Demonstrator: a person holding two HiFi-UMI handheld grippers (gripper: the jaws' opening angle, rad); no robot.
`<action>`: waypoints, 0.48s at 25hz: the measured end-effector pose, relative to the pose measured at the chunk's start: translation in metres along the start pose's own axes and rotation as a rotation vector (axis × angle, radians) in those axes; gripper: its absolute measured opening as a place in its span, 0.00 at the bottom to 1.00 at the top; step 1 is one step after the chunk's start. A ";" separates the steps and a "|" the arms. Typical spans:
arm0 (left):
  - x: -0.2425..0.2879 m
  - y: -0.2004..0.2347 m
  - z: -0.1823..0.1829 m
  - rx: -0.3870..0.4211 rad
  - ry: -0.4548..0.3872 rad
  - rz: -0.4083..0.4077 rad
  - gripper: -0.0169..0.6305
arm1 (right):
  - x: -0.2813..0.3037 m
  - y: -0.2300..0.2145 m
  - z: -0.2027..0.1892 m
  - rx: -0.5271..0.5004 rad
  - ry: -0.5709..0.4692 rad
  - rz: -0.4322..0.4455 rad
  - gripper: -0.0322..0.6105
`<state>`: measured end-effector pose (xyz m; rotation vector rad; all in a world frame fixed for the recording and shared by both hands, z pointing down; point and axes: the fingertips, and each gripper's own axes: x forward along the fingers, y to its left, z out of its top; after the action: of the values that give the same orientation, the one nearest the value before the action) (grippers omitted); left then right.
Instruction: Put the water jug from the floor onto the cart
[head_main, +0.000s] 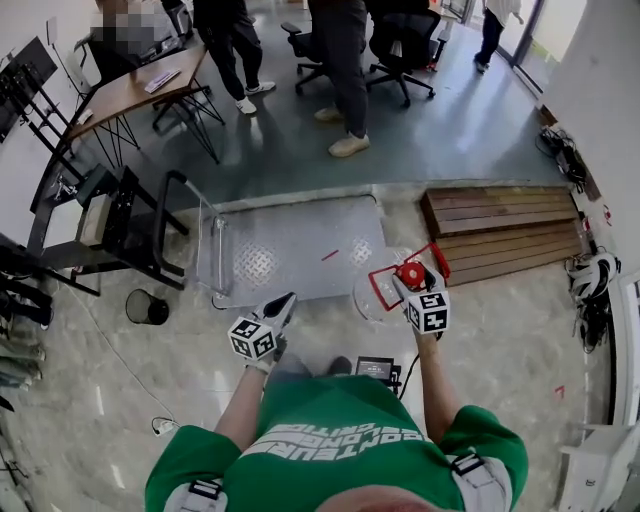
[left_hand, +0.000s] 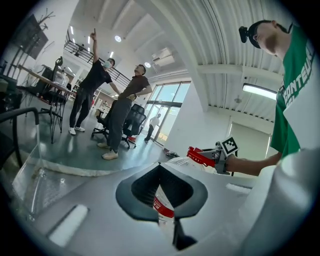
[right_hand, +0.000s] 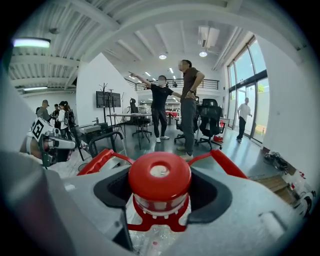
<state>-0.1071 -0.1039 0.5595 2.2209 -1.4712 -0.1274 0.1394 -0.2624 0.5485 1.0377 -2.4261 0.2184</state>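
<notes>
Your right gripper (head_main: 409, 277) is clamping the neck of the clear red-capped plastic water jug (head_main: 372, 300) beside the grey steel cart (head_main: 290, 255); your left gripper (head_main: 289, 299) is hovering clenched

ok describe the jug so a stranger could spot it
Find the steel cart flat on the floor. Off its near right corner is the jug, gripped at the neck by the right tongs. It is the only clear plastic thing there, with a red cap and red handle.

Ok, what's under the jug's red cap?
A red handle ring and the clear water jug, gripped between the jaws of the right claw. Its base is hidden behind the claw.
</notes>
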 end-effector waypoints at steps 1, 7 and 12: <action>-0.001 0.001 0.000 -0.003 -0.001 0.005 0.05 | 0.002 0.001 0.001 -0.006 0.004 0.006 0.52; -0.001 0.020 0.015 -0.011 -0.020 0.007 0.05 | 0.021 0.012 0.010 -0.026 0.031 0.031 0.52; -0.002 0.045 0.030 -0.010 -0.030 0.005 0.05 | 0.039 0.026 0.024 -0.020 0.033 0.047 0.52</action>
<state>-0.1559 -0.1268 0.5519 2.2160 -1.4888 -0.1673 0.0891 -0.2769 0.5482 0.9614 -2.4200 0.2244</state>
